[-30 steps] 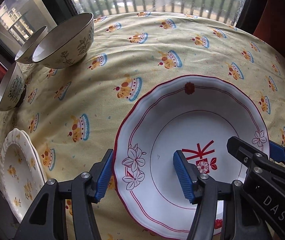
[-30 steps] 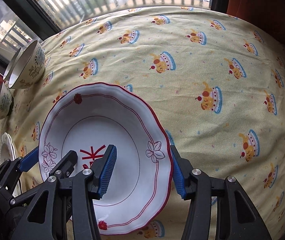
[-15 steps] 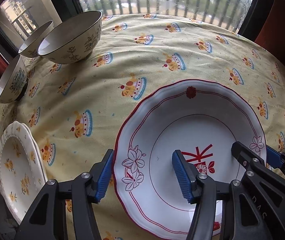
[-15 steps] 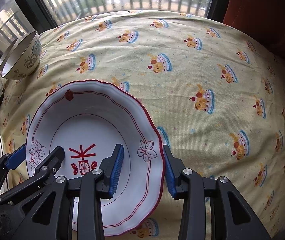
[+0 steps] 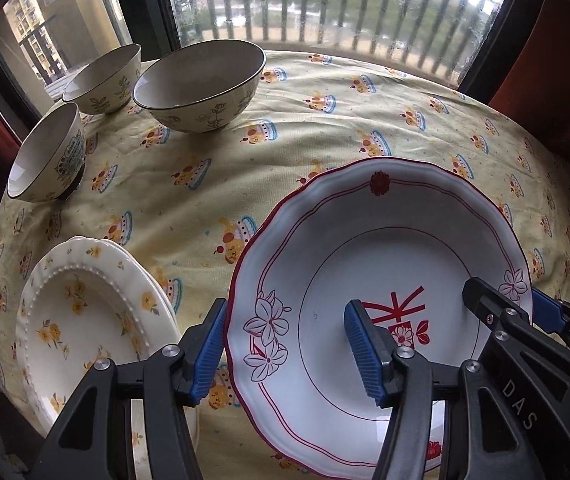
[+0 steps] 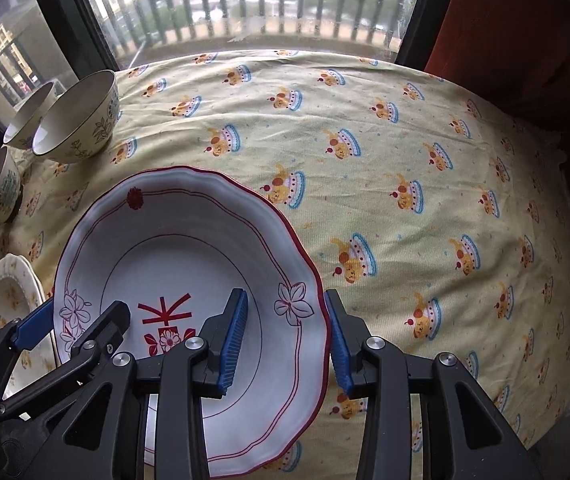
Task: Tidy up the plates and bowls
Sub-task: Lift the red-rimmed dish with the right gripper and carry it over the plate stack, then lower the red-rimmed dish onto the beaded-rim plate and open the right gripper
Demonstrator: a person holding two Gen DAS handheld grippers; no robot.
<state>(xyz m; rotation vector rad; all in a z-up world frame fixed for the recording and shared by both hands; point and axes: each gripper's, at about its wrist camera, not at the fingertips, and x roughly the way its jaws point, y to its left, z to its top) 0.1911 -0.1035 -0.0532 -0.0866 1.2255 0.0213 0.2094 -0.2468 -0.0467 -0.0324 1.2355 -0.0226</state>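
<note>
both grippers clamp the red-rimmed plate (image 5: 381,304), left gripper (image 5: 285,354) on its left rim and right gripper (image 6: 285,340) on its right rim, holding it above the table (image 6: 405,152) with the floral plates (image 5: 85,320) just left at the near-left edge.

Left gripper (image 5: 289,348) pointing steeply down, blue pads straddling the nine o'clock rim of the red-trimmed plate (image 5: 381,240), one outside, one inside the well. Right gripper (image 6: 287,340) likewise steep, straddling the three o'clock rim; jaws just closed in, now narrower than the left's, outer pad (image 6: 339,344) against the edge, inner pad near the wall. Each gripper's black frame visible in the other's view.
</note>
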